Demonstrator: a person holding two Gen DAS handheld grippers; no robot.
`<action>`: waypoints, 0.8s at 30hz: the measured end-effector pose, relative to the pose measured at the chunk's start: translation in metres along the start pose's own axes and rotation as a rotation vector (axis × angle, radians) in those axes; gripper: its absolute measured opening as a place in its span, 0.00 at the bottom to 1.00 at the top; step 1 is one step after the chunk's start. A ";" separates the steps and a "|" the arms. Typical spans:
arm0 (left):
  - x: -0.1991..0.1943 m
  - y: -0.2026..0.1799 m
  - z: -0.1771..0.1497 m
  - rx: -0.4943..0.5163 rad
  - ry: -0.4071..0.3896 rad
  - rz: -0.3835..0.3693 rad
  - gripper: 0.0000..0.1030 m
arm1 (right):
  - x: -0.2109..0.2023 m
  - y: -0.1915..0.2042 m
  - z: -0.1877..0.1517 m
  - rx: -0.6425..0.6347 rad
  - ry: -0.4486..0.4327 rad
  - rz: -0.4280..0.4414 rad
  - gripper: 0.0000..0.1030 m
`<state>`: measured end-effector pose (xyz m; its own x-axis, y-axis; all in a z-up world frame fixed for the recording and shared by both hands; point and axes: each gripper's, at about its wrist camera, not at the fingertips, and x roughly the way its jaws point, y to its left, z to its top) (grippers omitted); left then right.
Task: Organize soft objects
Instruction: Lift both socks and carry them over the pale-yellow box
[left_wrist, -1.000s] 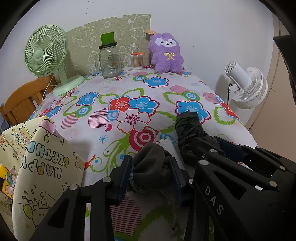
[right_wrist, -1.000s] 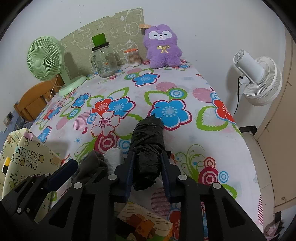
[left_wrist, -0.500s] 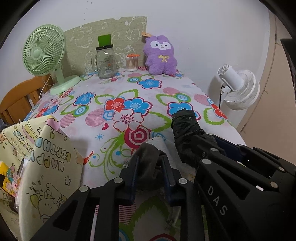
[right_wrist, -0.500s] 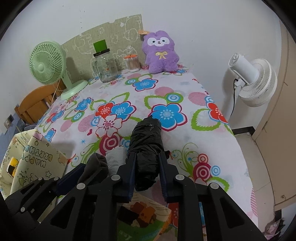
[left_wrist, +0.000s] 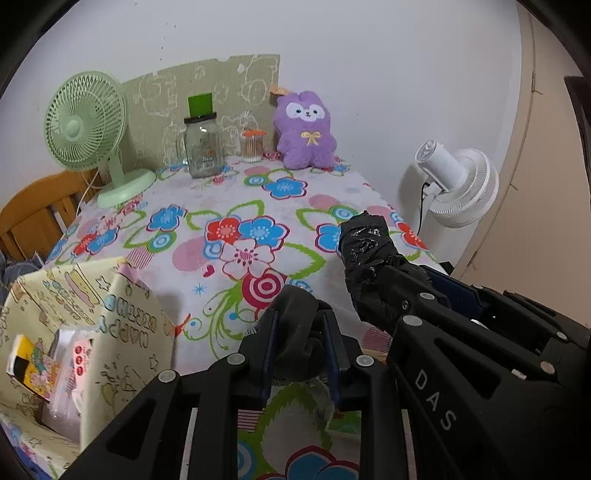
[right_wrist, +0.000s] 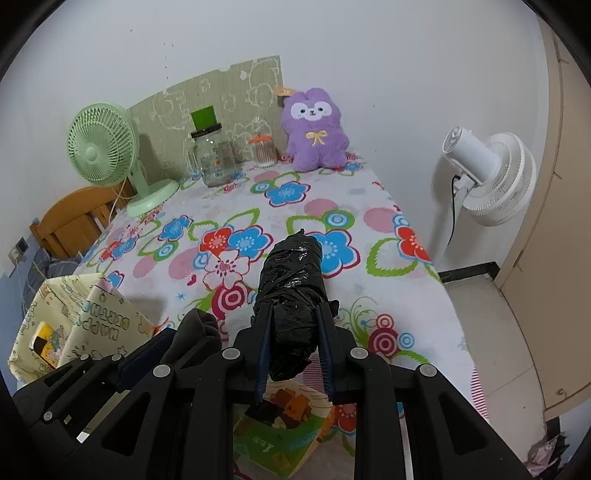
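Count of things on and around the flowered table

Two fans: one green desk fan (left_wrist: 85, 122), one white fan (left_wrist: 458, 181). One purple plush toy (left_wrist: 305, 130), one glass jar (left_wrist: 202, 147), one cotton-swab pot (left_wrist: 253, 145), one gift bag (left_wrist: 85, 317), one black plastic roll (right_wrist: 293, 280), one grey cloth bundle (left_wrist: 295, 332), two grippers.

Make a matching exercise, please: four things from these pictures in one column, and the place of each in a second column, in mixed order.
1. purple plush rabbit
2. black plastic bundle
3. mint green table fan
4. dark grey cloth

A. in the left gripper
B. far left on the table
C. in the right gripper
D. against the back wall, right of the jars

Pairs: 1-D, 2-C, 3-B, 4-A
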<state>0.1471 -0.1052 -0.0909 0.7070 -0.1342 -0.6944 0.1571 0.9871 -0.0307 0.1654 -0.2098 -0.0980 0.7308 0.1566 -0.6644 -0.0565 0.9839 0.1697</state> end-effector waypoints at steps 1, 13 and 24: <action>-0.003 0.000 0.001 0.002 -0.005 0.001 0.21 | -0.003 0.001 0.001 -0.001 -0.004 -0.001 0.25; -0.040 -0.006 0.010 0.026 -0.053 -0.009 0.21 | -0.044 0.004 0.010 -0.003 -0.061 -0.012 0.25; -0.066 -0.013 0.013 0.045 -0.088 -0.035 0.21 | -0.075 0.005 0.014 0.001 -0.098 -0.038 0.25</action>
<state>0.1073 -0.1099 -0.0354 0.7581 -0.1773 -0.6275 0.2117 0.9771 -0.0203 0.1196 -0.2177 -0.0372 0.7955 0.1100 -0.5959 -0.0269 0.9888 0.1468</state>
